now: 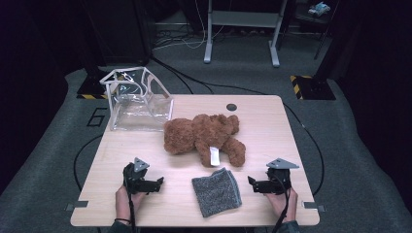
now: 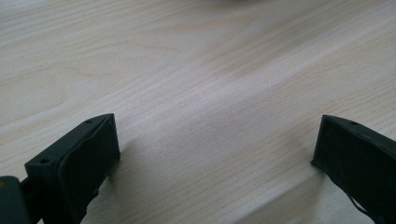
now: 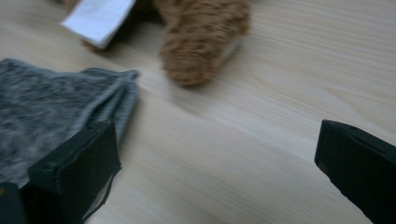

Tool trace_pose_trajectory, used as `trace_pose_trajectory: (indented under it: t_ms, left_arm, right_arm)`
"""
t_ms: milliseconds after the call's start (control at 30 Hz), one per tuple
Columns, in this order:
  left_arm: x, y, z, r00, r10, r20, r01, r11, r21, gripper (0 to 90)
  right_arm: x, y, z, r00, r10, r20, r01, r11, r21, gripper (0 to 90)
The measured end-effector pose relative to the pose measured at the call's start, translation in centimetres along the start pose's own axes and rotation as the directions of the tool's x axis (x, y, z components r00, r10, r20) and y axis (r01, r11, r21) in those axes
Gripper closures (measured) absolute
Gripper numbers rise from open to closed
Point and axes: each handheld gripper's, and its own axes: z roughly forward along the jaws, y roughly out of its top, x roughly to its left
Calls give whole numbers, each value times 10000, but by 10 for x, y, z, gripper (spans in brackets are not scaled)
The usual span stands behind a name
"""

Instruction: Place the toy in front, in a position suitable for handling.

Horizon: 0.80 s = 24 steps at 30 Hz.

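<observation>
Both claws sit spread and empty on the near half of the wooden table [image 1: 272, 111]: the left gripper [image 1: 159, 182] rests over bare wood, its jaws wide apart in its own view, while the right gripper [image 1: 250, 182] points inward, jaws equally wide. Between them lies a folded grey cloth [image 1: 216, 191], which in the right gripper view runs just beside and behind one jaw. Just beyond the cloth sprawls a brown teddy bear [image 1: 201, 133], its white label [image 1: 214, 156] hanging toward the cloth and one paw [image 3: 203, 39] close to the cloth's corner. At the far left corner stands a clear plastic bag [image 1: 138, 109] with white handles, its side touching the bear. Judged from here, a low pinch at the cloth could catch one layer and unfold it, or snag the label and drag the bear.
</observation>
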Motion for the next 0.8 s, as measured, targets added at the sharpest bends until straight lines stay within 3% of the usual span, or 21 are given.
trace_pose_trajectory:
  t_ms: [100,167,233,267,400,533,633,667,800]
  left_arm:
    - [0,0,-1,10000,-43,-16,43,10000,88,0]
    - [0,0,-1,10000,-14,-9,14,10000,97,0]
    - [-1,0,0,10000,-81,-30,81,9999,71,0]
    - [-1,0,0,10000,-84,-35,85,9999,70,0]
    - [-1,0,0,9999,-129,-44,129,9999,39,0]
    - [-1,0,0,9999,-145,-50,145,9999,26,0]
    - [-1,0,0,9999,-147,-51,147,9999,24,0]
    - [-1,0,0,9999,-146,-51,146,9999,28,0]
    - [-1,0,0,9999,-155,-57,155,9999,26,0]
  right_arm:
    - [21,6,1,9979,-439,-466,439,9990,-31,0]
    - [28,7,2,9959,-599,-679,602,9982,29,0]
    - [48,10,9,9870,-1110,-1165,1138,9933,177,0]
    - [48,10,9,9870,-1110,-1165,1138,9933,177,0]
    - [68,10,22,9724,-1504,-1782,1591,9866,358,0]
    - [84,12,31,9610,-1944,-1967,2089,9764,554,0]
    - [88,12,35,9565,-2102,-2022,2267,9720,615,1]
    - [92,11,38,9494,-2412,-2012,2578,9643,608,17]
    - [99,11,40,9450,-2550,-2047,2721,9604,594,52]
